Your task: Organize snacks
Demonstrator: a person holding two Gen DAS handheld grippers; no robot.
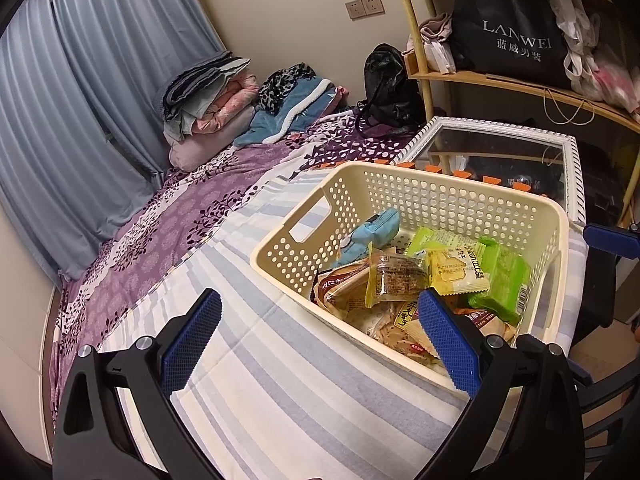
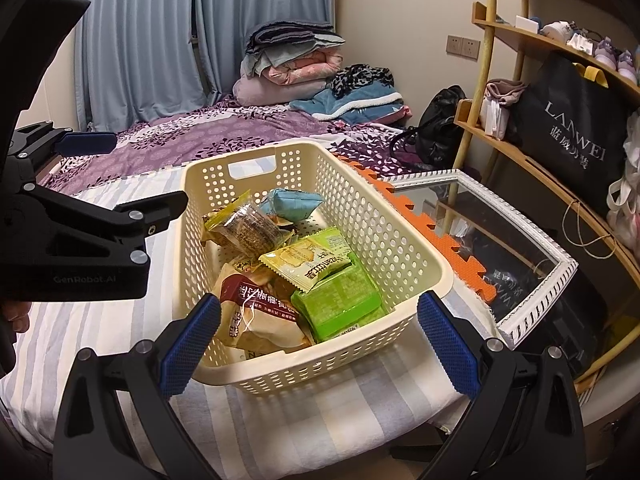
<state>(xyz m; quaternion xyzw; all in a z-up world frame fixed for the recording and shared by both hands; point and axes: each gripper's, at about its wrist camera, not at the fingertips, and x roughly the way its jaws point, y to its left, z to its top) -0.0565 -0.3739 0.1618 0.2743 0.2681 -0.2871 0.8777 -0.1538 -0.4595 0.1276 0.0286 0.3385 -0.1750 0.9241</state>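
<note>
A cream perforated basket (image 1: 448, 200) (image 2: 400, 256) stands on a striped cloth on the bed. It holds several snack packs: a light blue pack (image 1: 372, 232) (image 2: 292, 204), a yellow cracker pack (image 1: 456, 270) (image 2: 308, 260), a green pack (image 1: 500, 280) (image 2: 340, 304), a clear-wrapped bar (image 1: 396, 276) (image 2: 250, 224) and a brown bread pack (image 2: 260, 312). My left gripper (image 1: 320, 340) is open and empty, its right finger over the basket's near rim. It also shows at the left of the right wrist view (image 2: 100, 168). My right gripper (image 2: 316, 340) is open and empty at the basket's near end.
A white-framed mirror (image 1: 508, 152) (image 2: 520, 248) lies beside the basket with an orange foam mat (image 2: 424, 224) under it. A wooden shelf (image 1: 500, 76) (image 2: 520, 148) holds bags. Folded bedding (image 1: 216, 96) (image 2: 296, 64) and a black bag (image 1: 388, 88) (image 2: 440, 124) sit farther back.
</note>
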